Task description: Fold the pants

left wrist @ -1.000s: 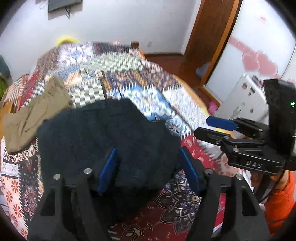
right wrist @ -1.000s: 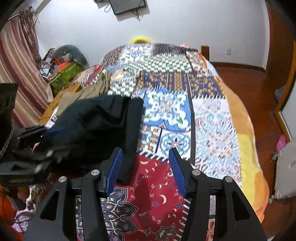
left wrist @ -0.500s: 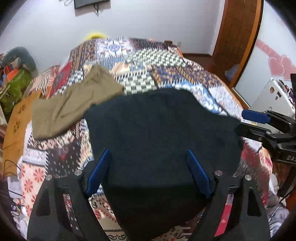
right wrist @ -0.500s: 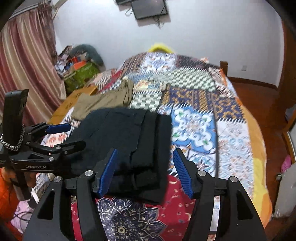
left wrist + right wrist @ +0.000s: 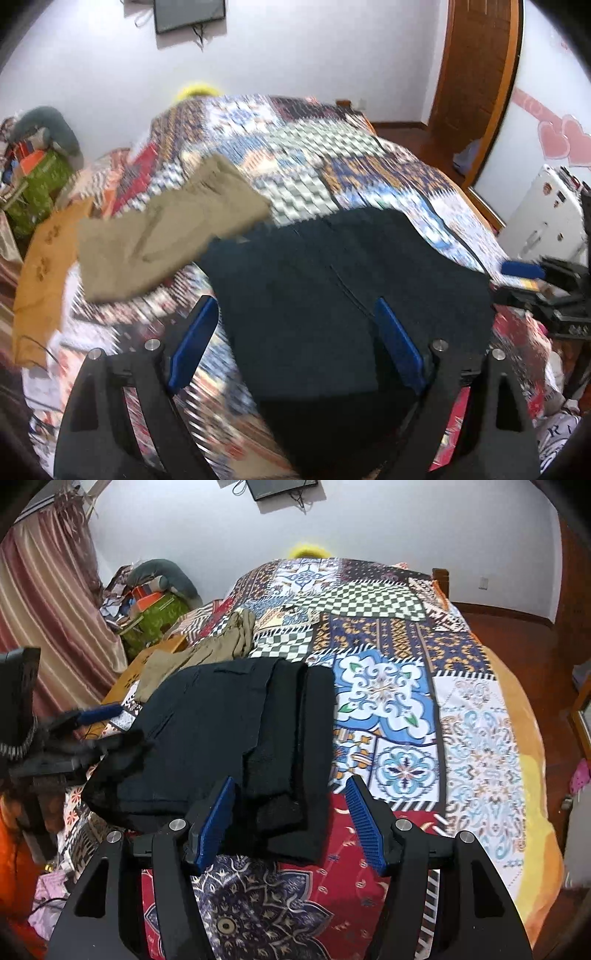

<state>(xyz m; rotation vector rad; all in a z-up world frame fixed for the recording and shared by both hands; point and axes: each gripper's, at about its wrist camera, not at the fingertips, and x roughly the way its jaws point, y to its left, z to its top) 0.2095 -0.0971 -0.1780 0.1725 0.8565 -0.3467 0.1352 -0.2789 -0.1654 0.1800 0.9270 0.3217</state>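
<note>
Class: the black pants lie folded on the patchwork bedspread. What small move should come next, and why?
Probably draw both tongs back: the left tongs, opening, and right tongs grip nothing, and the folded black pants lie flat.

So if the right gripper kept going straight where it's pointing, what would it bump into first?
Most likely the black pants. The right gripper points down at their near edge, which lies between its open fingers on the bedspread. Depth is hard to judge.
</note>
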